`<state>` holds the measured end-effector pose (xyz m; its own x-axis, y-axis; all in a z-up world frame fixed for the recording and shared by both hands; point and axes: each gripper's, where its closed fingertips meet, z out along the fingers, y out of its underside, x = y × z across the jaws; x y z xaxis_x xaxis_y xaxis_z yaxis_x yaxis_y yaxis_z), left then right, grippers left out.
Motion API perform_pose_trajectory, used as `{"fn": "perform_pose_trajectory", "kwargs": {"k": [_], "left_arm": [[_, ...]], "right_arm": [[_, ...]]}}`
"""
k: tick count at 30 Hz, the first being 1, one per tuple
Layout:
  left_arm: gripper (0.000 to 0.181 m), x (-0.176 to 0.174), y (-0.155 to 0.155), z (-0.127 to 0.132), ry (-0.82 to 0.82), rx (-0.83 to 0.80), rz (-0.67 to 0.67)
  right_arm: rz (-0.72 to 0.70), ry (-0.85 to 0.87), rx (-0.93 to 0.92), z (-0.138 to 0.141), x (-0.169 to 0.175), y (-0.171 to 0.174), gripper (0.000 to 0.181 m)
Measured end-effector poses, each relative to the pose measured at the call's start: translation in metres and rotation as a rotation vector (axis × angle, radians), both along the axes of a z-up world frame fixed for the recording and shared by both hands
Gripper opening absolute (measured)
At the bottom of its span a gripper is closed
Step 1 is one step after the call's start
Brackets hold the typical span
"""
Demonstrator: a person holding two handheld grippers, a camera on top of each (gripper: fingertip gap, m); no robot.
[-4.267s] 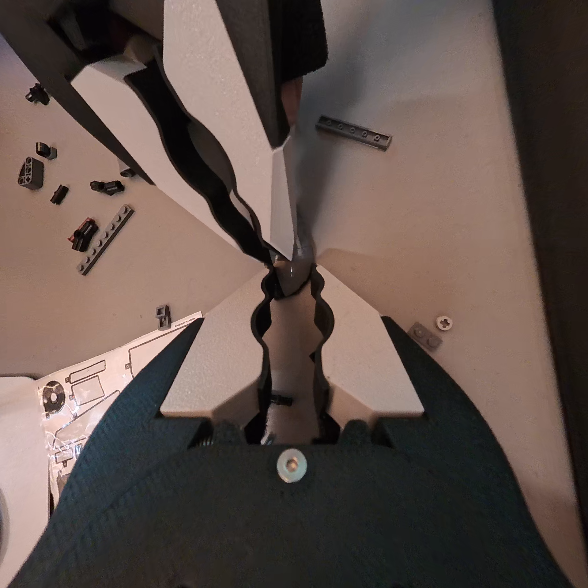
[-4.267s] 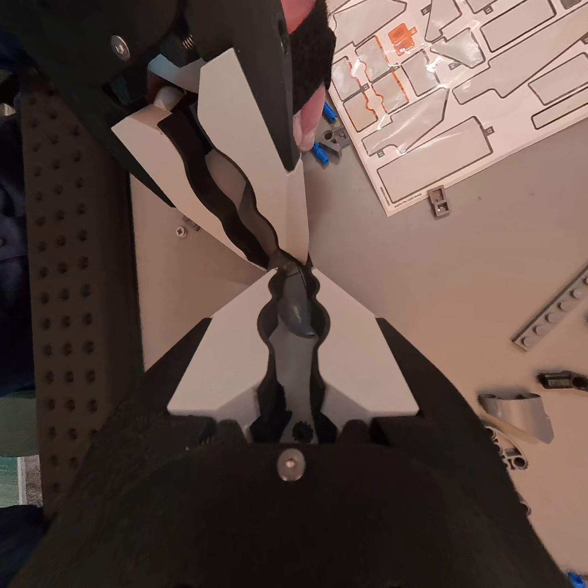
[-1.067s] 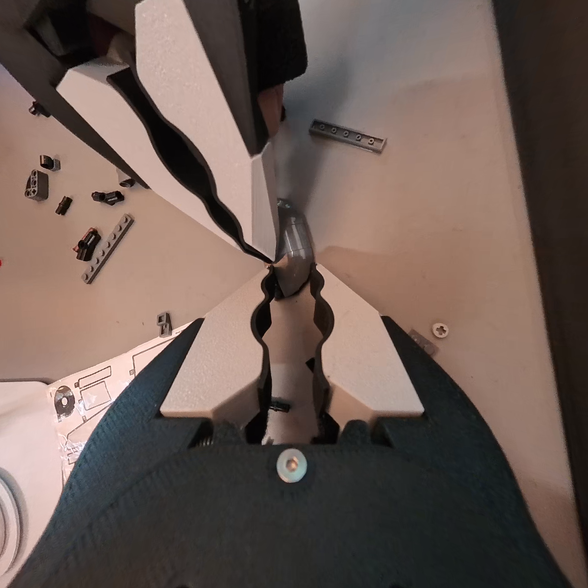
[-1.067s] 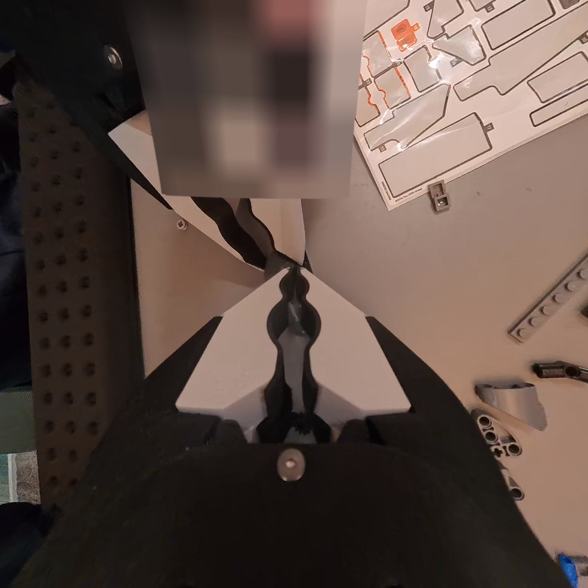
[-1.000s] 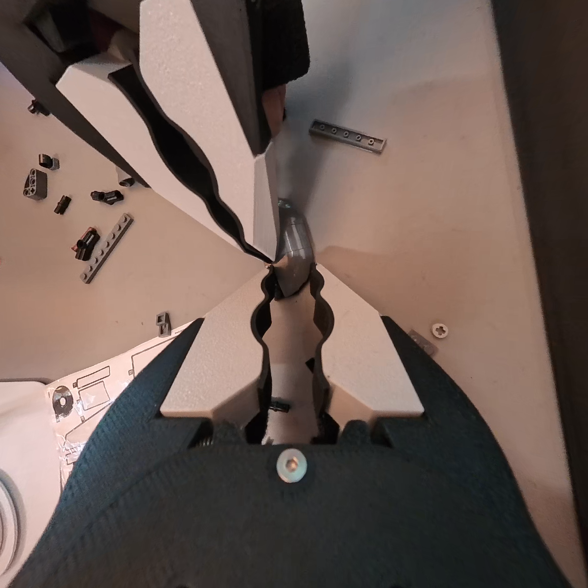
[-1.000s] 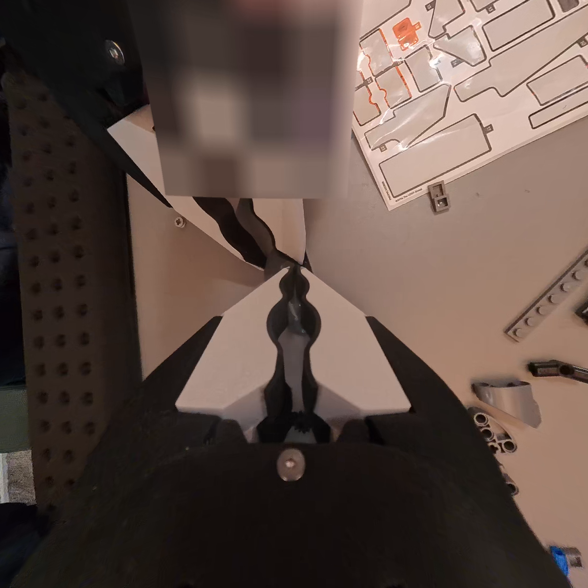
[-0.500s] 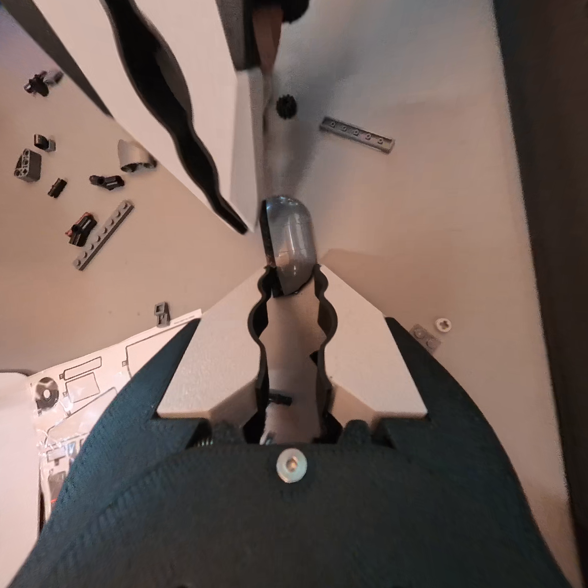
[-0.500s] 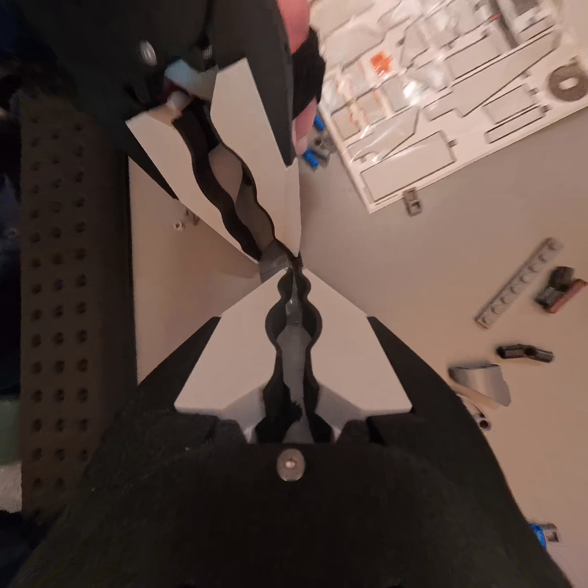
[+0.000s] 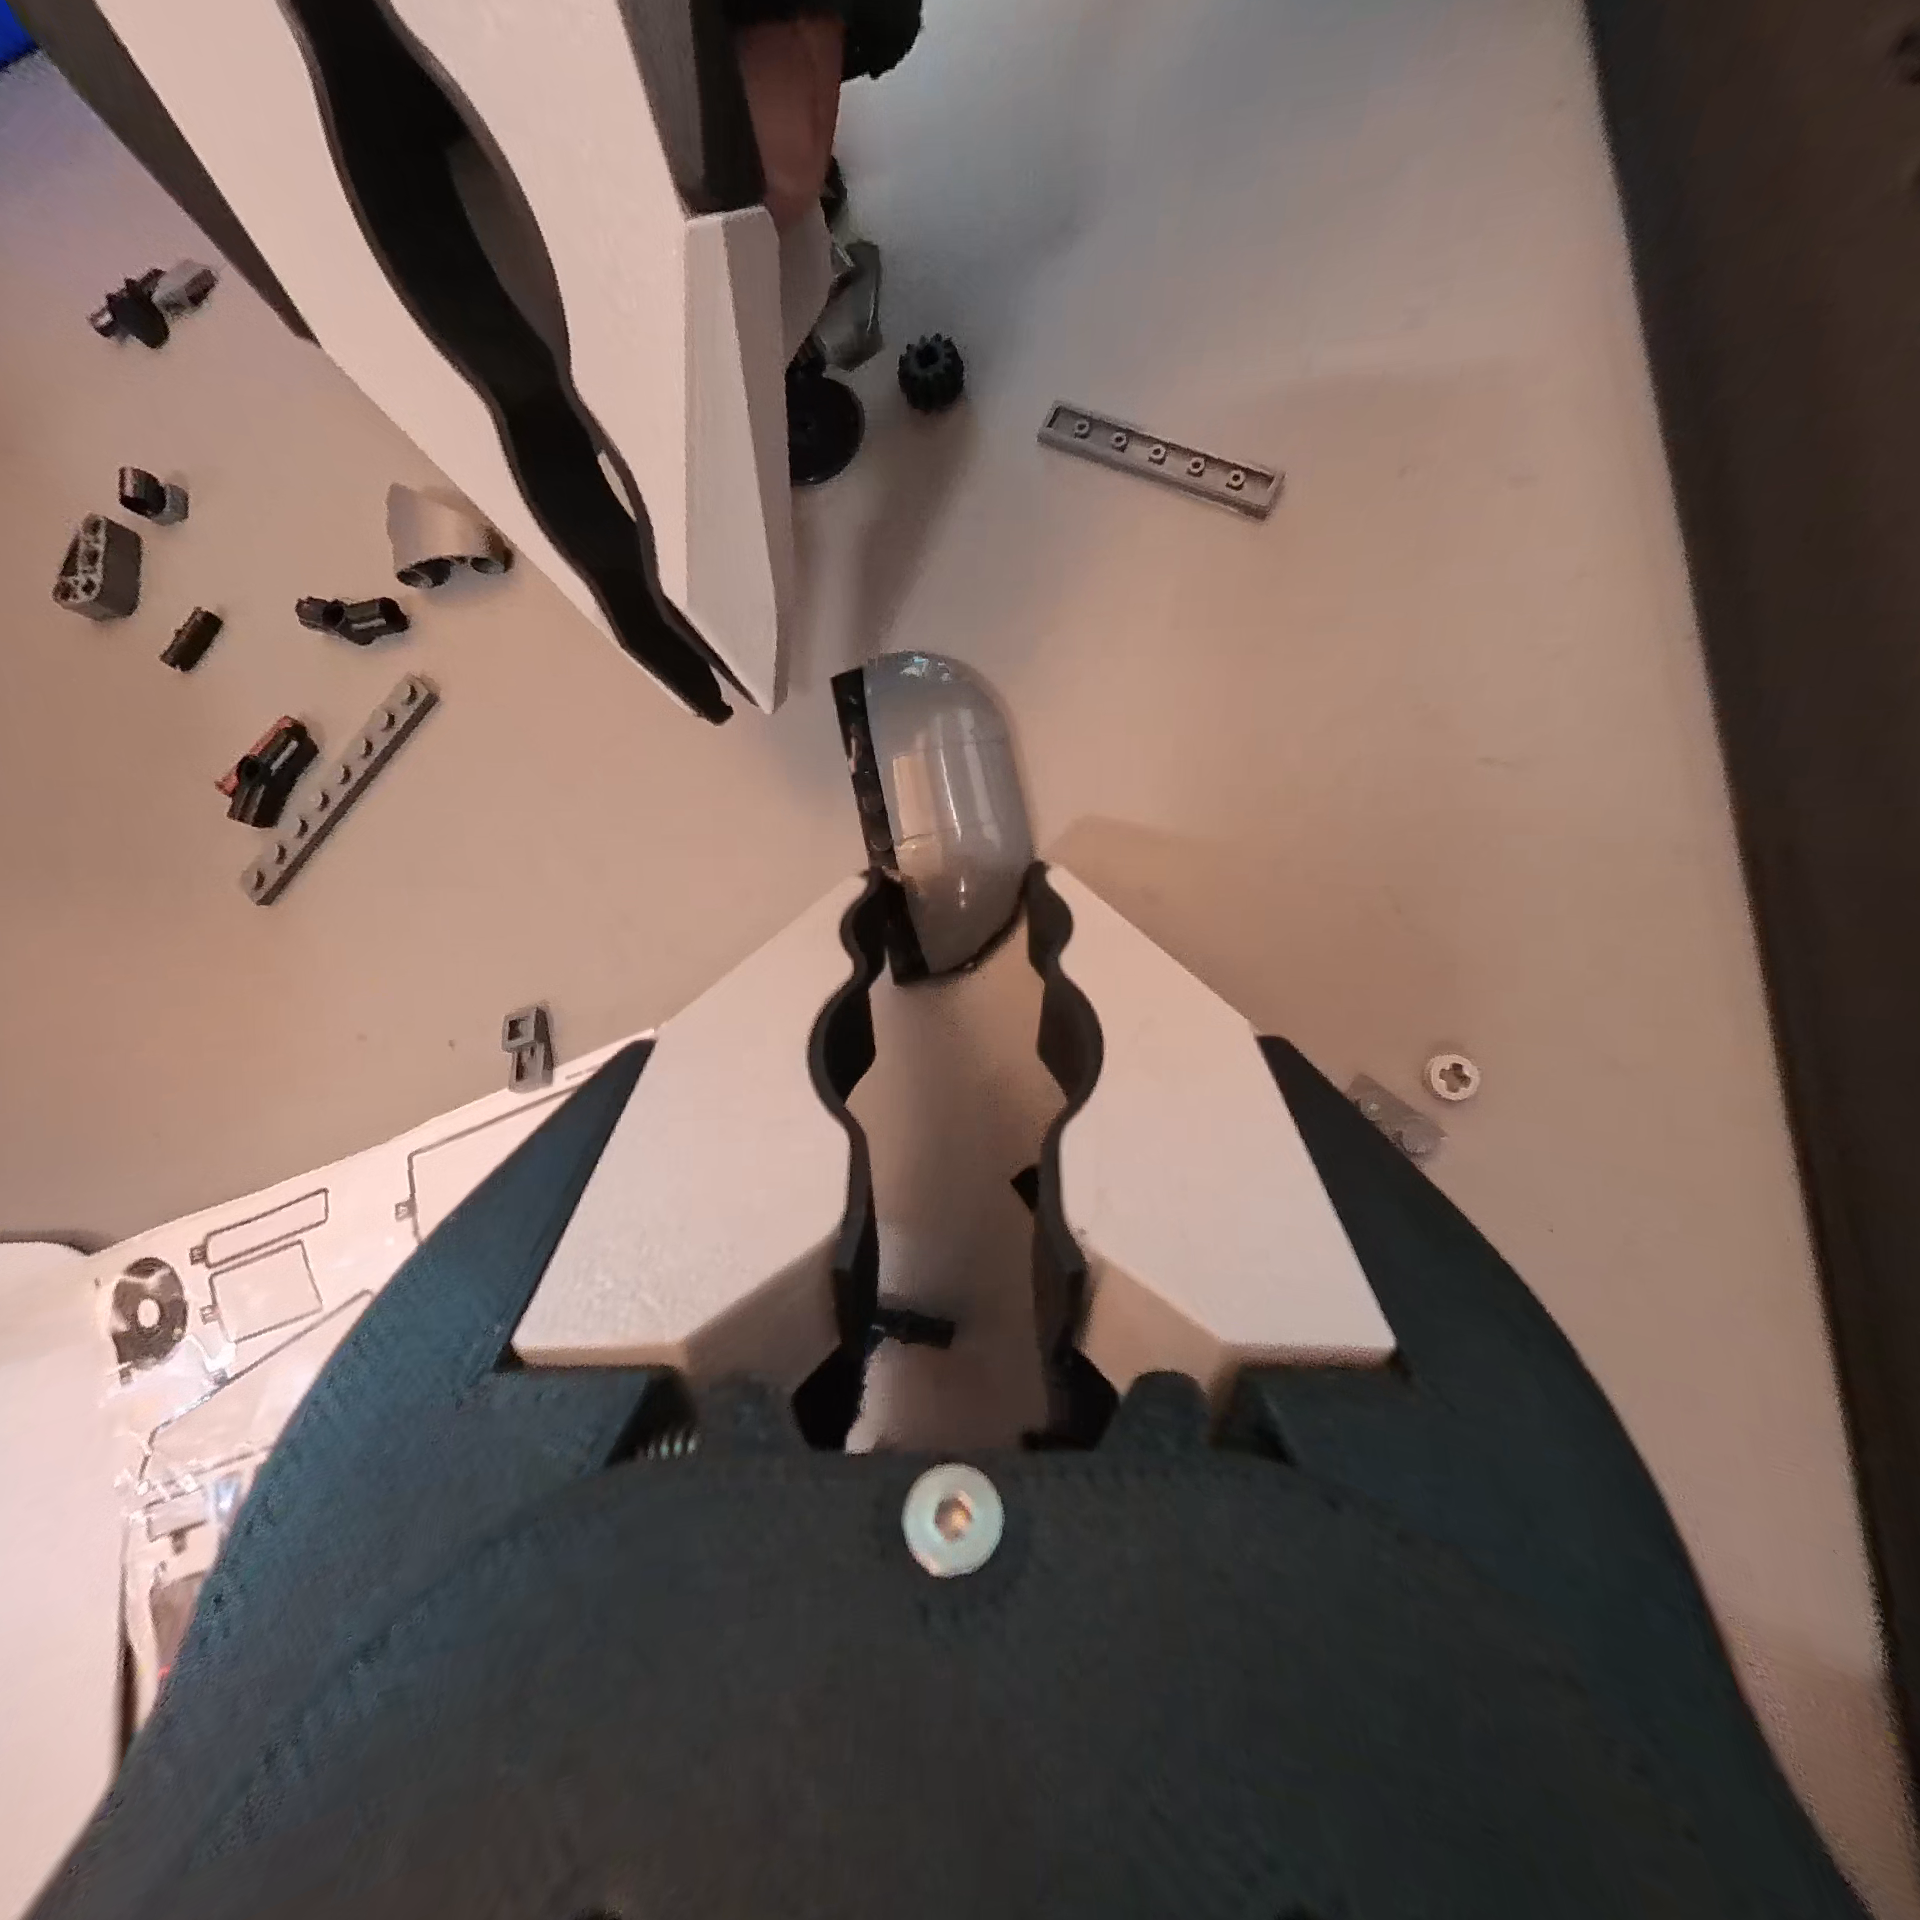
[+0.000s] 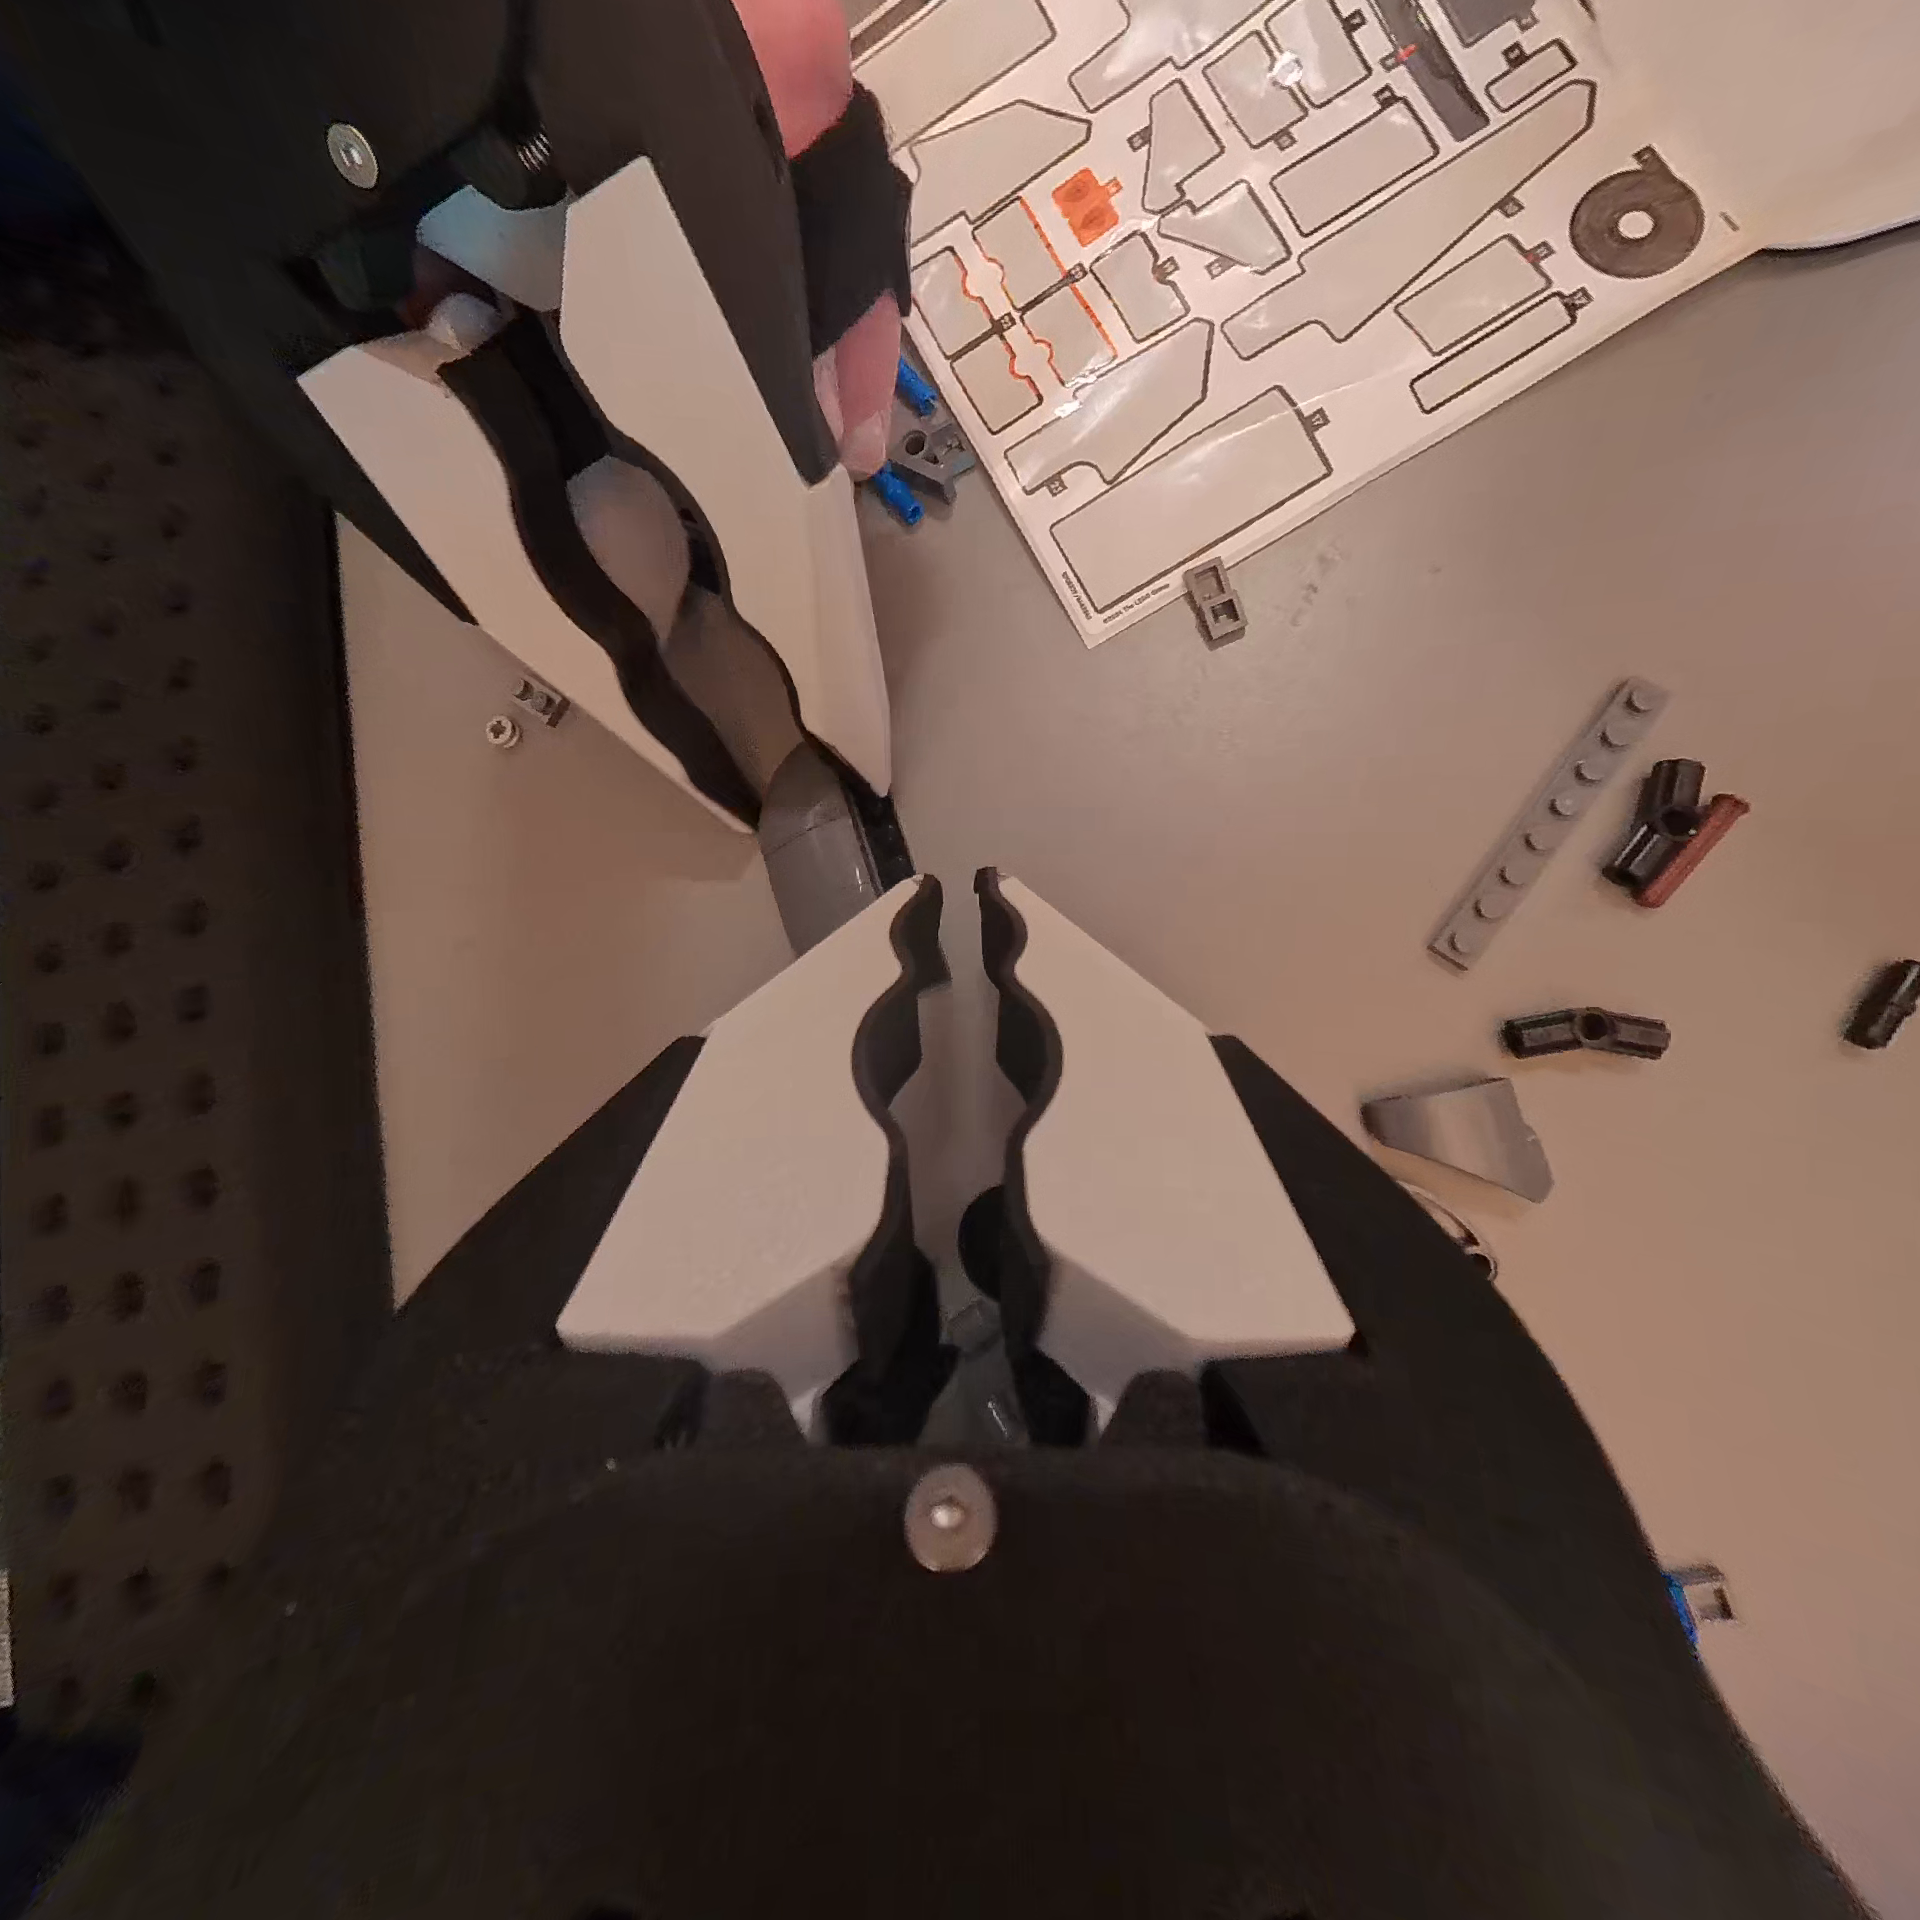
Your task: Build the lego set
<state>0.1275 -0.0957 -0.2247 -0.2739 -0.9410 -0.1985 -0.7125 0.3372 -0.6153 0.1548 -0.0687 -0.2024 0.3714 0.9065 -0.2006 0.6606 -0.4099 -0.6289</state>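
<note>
Grey and rounded, a curved lego shell piece (image 9: 951,805) with a black edge on its left side sits pinched at the tips of the left gripper (image 9: 951,899), whose jaws close on its lower end so that most of the piece sticks out beyond them, above the pale table (image 9: 1351,675). The right gripper (image 10: 958,883) is just beside the piece without touching it in the right wrist view; its jaws stand at a narrow gap with nothing between them. In the left wrist view that same gripper reaches in from the upper left, its tips a little apart from the shell's black edge.

Loose parts lie scattered on the table. A long grey studded plate (image 10: 1548,821) lies near a black and dark red connector (image 10: 1668,831), a black angled connector (image 10: 1584,1034) and a grey curved panel (image 10: 1465,1138). A shorter grey plate (image 9: 1158,473) lies well apart on the other side, close to a small black gear (image 9: 930,369). A sticker sheet (image 10: 1299,260) with grey outlined shapes lies at the far edge of the right wrist view, and a small grey bracket (image 10: 1216,608) rests at its corner. Blue pins with a grey connector (image 10: 925,457) lie beside the sheet, under a person's fingers (image 10: 862,364) in a black fingerless glove.
</note>
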Motion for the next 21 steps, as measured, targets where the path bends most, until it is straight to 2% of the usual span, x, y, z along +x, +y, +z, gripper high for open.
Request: {"fn": "perform_pose_trajectory", "kwargs": {"k": [8,10,13,17,21], "left_arm": [[0.02,0.002,0.006,0.001,-0.005,0.1,0.005],[0.02,0.002,0.007,0.001,-0.006,0.082,0.02],[0.021,0.002,0.01,0.006,-0.038,0.009,0.055],[0.02,0.004,0.013,0.027,-0.158,-0.19,0.108],[0.02,0.002,0.017,0.04,-0.227,-0.351,0.142]], "right_arm": [[-0.002,0.023,-0.021,-0.001,0.003,0.0,0.011],[0.008,0.028,-0.047,-0.003,0.004,-0.002,0.015],[0.017,0.045,-0.032,0.0,0.004,-0.001,0.021],[0.106,0.077,0.099,0.017,-0.004,-0.008,0.032],[0.17,-0.015,0.25,0.013,-0.007,-0.008,0.032]]}}
